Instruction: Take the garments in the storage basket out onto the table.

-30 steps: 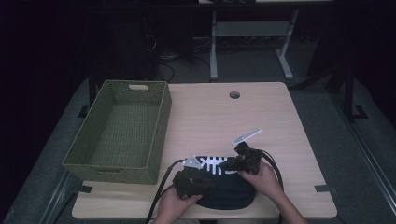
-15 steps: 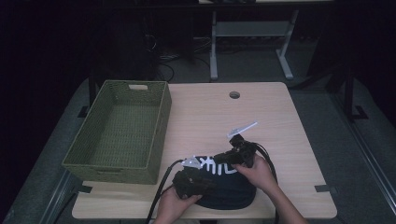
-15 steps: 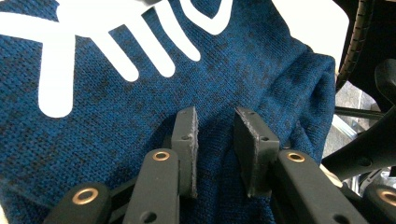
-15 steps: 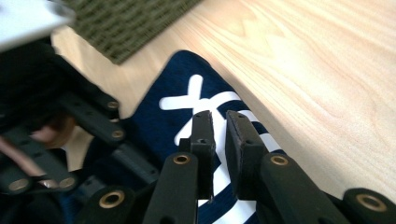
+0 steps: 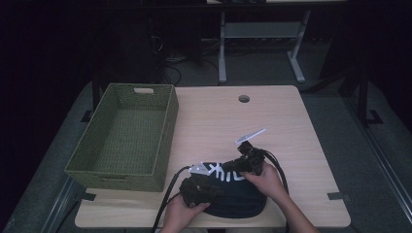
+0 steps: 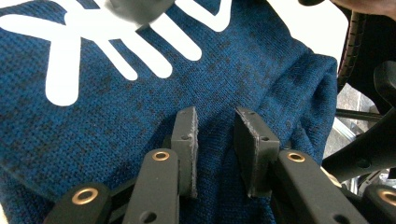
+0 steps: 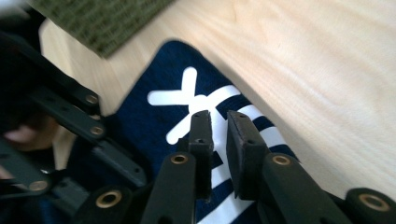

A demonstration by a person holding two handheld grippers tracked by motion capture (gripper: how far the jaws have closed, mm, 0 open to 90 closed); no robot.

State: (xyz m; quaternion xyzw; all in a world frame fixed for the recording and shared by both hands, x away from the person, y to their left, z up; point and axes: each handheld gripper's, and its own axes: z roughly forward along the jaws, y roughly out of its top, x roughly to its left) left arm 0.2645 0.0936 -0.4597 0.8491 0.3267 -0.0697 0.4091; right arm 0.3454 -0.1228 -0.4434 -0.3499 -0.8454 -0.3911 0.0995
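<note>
Blue knit sweater [image 5: 243,200] with white print [image 5: 226,173], at the 6 o'clock edge of the wooden table [image 5: 272,116]. Lies bunched in a rough oval and hangs slightly over the near edge.

Left gripper [image 6: 215,116], in left hand [image 5: 180,212]: at about 8 o'clock of the sweater in the high view, pointing toward 3 o'clock. In the left gripper view, rests tips-down on the blue knit, just below the white print. Narrow gap between the pads, with a ridge of cloth running up into it. Pinching the fold or only straddling it: cannot tell.

Right gripper [image 7: 218,116], in right hand [image 5: 266,180]: at about 1 o'clock of the sweater in the high view, pointing toward 9 o'clock, over the print. Has just been opening; stands slightly spread now. In the right gripper view, white stripes and dark cloth seen through the gap, nothing pressed between the pads. Tips close above the print; touching or not, cannot tell.

Near each other over the sweater, left at the near side, right at the far side.

Green woven basket [image 5: 165,127] at 9 o'clock of the table, just beside the sweater's 10 o'clock corner, apart from it. Round hole [image 5: 244,98] in the tabletop at 12 o'clock, well apart from the sweater.
</note>
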